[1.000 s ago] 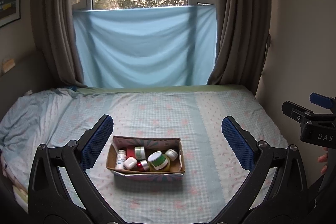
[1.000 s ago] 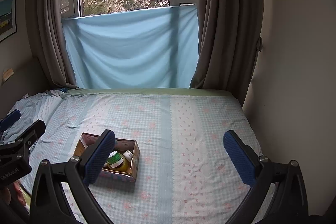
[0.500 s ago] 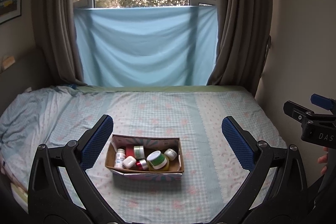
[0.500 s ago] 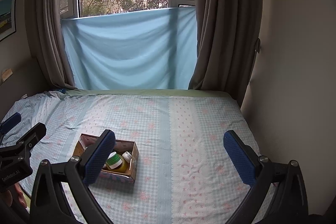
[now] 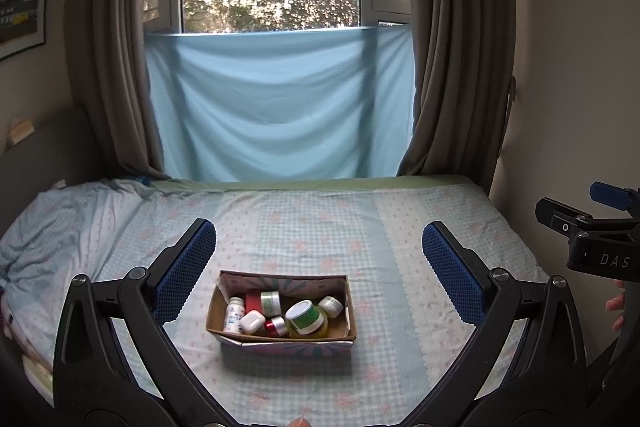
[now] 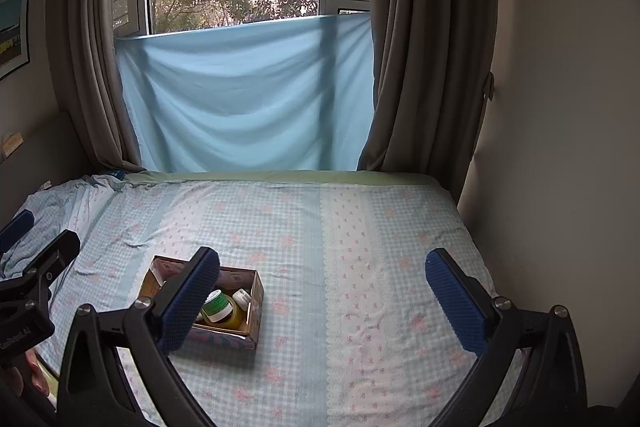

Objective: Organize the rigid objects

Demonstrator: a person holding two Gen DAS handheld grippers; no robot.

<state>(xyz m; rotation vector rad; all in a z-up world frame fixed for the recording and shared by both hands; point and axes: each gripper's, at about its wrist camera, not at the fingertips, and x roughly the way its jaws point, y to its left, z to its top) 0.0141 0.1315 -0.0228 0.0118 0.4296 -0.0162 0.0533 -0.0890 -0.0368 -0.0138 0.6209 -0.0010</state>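
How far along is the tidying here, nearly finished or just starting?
It looks nearly finished, or not yet begun: the jars and bottles, like the green-lidded jar, all sit inside the cardboard box on the bed. Nothing is in hand: left gripper and right gripper are open and empty. No loose items show.

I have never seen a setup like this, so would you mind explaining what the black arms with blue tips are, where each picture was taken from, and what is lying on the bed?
There is no robot here. A person holds a two-finger tool in each hand, and a wide-angle camera on each tool looks forward along its fingers.

In the left tool's picture, the left gripper shows as two black arms with blue pads. In the other picture, the right gripper looks the same. Both are open and hold nothing.

On the patterned bedsheet sits a small open cardboard box. Inside are small containers, including a green-lidded jar, a white bottle and a small white case. Each view also catches the other tool at its edge.
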